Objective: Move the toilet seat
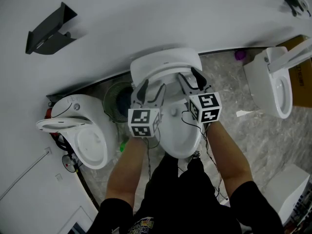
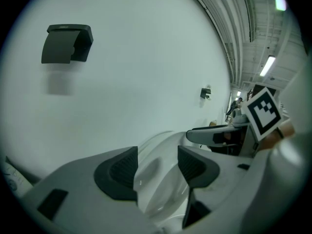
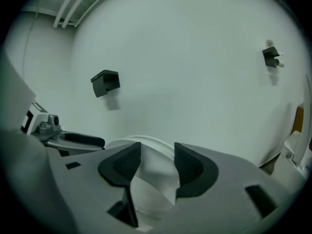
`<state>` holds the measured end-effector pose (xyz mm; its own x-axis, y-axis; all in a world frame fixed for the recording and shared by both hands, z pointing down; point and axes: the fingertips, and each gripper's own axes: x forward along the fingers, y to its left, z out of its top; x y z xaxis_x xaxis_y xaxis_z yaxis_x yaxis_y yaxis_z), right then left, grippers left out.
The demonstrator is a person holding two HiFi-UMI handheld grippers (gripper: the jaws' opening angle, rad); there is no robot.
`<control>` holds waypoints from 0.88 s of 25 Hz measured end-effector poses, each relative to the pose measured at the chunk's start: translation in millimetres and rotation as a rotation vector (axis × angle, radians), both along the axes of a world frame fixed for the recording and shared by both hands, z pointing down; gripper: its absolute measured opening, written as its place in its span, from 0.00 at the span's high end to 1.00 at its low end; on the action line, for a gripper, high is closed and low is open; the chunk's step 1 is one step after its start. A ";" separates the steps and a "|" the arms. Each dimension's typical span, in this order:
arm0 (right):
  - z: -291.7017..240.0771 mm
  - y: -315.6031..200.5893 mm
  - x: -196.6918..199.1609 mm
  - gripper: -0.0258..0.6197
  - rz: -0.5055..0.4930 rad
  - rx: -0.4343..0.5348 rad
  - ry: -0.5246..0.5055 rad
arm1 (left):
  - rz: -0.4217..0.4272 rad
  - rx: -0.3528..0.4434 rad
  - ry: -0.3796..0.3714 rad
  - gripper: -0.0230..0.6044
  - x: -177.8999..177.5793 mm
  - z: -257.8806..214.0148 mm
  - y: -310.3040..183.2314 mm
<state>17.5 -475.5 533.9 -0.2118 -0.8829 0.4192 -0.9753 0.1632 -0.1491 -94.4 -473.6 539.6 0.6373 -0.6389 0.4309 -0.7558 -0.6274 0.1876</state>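
Seat (image 1: 165,62) stood upright against wall (image 1: 146,23) | left gripper (image 1: 152,89) jaws straddled its rim, unclamped | right gripper (image 1: 190,78) clenched on it | risk: one-sided hold could slip on glossy plastic, seat slamming onto bowl (image 1: 181,143)

left gripper (image 1: 150,91): fingers apart | right gripper (image 1: 191,79): fingers clamped on toilet seat (image 3: 151,179) | forearms (image 1: 127,169): both extended forward

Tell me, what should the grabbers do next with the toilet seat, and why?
Probably squeeze the left gripper firmly onto the toilet seat. The seat stands raised near the wall, its rim between both grippers' jaws; the right gripper looks clamped on it, the left's pads seem not quite pressing yet.
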 end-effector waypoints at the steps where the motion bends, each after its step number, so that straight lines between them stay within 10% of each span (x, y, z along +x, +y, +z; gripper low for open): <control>1: 0.3 -2.0 0.1 0.62 0.003 -0.001 -0.004 | -0.002 0.000 0.000 0.56 -1.3 -0.3 -1.0; 14: -21.0 19.6 -2.1 0.74 -0.035 0.031 -0.014 | -0.027 0.039 0.023 0.61 -6.5 -28.4 16.4; 18: -44.8 43.0 -3.1 0.95 -0.092 0.069 -0.027 | -0.048 0.066 0.023 0.79 -7.3 -48.8 37.3; 22: -73.4 73.3 -7.8 0.95 -0.176 0.116 -0.055 | -0.068 0.114 0.023 0.93 -5.8 -78.3 64.9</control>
